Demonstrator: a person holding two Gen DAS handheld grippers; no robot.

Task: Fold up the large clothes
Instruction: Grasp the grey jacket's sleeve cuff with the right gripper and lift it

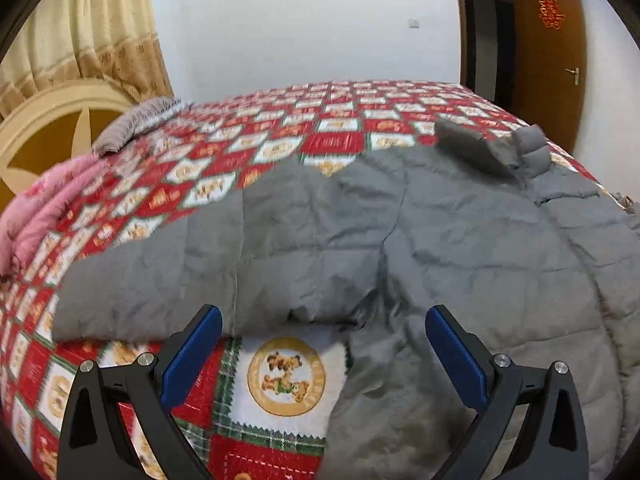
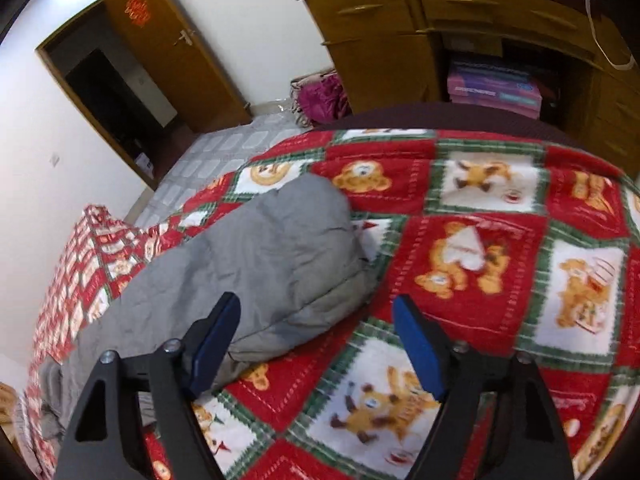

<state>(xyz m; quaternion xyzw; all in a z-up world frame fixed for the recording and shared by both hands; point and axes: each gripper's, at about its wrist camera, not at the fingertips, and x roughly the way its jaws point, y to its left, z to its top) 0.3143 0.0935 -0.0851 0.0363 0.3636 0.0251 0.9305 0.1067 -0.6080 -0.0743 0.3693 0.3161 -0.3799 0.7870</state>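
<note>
A large grey padded jacket (image 1: 420,240) lies spread on a bed with a red, white and green bear-pattern blanket (image 1: 280,128). One sleeve (image 1: 160,284) reaches out to the left. My left gripper (image 1: 322,322) is open and empty, just above the sleeve's near edge by the armpit. In the right wrist view the jacket's other sleeve (image 2: 280,256) lies across the blanket (image 2: 480,264). My right gripper (image 2: 316,308) is open and empty, above the sleeve's near edge.
A pink quilt (image 1: 48,208) and a grey pillow (image 1: 136,120) lie at the bed's left end by a cream headboard (image 1: 52,120). A wooden door (image 1: 548,52) stands open. A wooden cabinet (image 2: 460,32) with boxes stands beyond the bed's foot.
</note>
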